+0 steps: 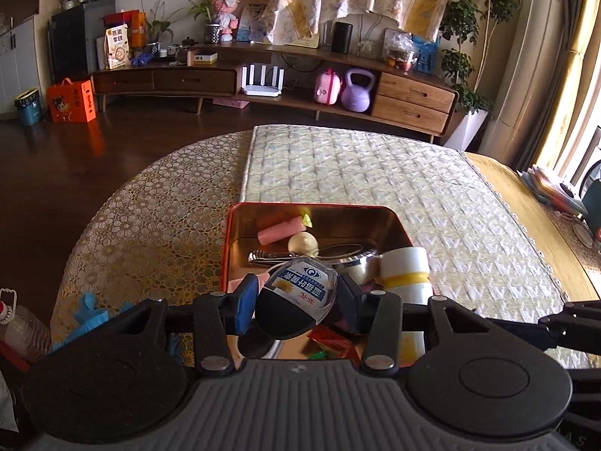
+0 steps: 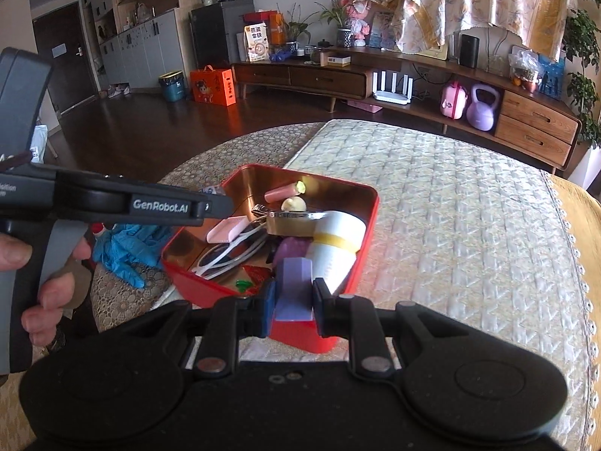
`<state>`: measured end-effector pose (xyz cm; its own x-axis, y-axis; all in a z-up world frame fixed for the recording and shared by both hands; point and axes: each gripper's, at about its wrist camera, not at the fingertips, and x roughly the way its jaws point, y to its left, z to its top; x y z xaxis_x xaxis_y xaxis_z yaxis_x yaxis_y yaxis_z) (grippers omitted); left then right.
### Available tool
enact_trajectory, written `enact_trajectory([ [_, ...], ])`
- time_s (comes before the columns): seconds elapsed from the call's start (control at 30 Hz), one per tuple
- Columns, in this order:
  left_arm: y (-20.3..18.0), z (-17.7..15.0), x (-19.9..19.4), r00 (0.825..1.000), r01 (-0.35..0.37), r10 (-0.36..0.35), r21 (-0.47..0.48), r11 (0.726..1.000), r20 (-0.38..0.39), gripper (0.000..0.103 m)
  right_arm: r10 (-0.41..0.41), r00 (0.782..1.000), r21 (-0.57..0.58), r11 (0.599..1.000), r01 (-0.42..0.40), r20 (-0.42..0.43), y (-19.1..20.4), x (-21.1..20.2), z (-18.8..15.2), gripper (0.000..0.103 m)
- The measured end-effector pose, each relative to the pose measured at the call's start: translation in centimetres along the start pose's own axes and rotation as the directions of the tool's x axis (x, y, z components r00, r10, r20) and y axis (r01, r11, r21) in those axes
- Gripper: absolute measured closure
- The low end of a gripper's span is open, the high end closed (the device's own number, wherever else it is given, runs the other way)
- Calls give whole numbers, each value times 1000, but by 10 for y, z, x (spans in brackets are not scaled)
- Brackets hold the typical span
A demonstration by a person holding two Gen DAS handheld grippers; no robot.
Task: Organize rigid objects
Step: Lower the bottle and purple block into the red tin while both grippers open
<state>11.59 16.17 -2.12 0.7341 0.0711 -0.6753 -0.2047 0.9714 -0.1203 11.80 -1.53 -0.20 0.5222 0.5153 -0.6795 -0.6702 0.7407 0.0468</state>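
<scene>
A red tin (image 1: 240, 212) (image 2: 366, 203) with a shiny gold inside sits on the table, holding several small items: a pink stick (image 1: 281, 228), a white roll with a yellow band (image 2: 336, 242), a padlock (image 2: 291, 223) and white cable. My left gripper (image 1: 296, 302) is shut on a small dark bottle with a blue and white label (image 1: 296, 293), held above the tin's near end. My right gripper (image 2: 292, 302) is shut on a purple block (image 2: 295, 289) above the tin's near rim. The left gripper's body (image 2: 161, 205) and the hand holding it show in the right wrist view.
A quilted cream mat (image 1: 357, 173) covers the table's right part, over a bubble-patterned cloth (image 1: 157, 218). Blue gloves (image 2: 127, 244) lie left of the tin. A plastic bottle (image 1: 20, 329) stands at the table's left edge. A low wooden cabinet (image 1: 263, 75) lines the far wall.
</scene>
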Motion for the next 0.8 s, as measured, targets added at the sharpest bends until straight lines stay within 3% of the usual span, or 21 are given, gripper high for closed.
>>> enact_trajectory([
  [0.43,12,22,63,999,-48,48,-12,999,-24,58,32,996,-32,999,-34,-78,18,49,11,83],
  [0.8,3,27,95,998,-14,15,26,1000,-53,58,46,991,-14,999,-48,-128,16,70,12,83],
])
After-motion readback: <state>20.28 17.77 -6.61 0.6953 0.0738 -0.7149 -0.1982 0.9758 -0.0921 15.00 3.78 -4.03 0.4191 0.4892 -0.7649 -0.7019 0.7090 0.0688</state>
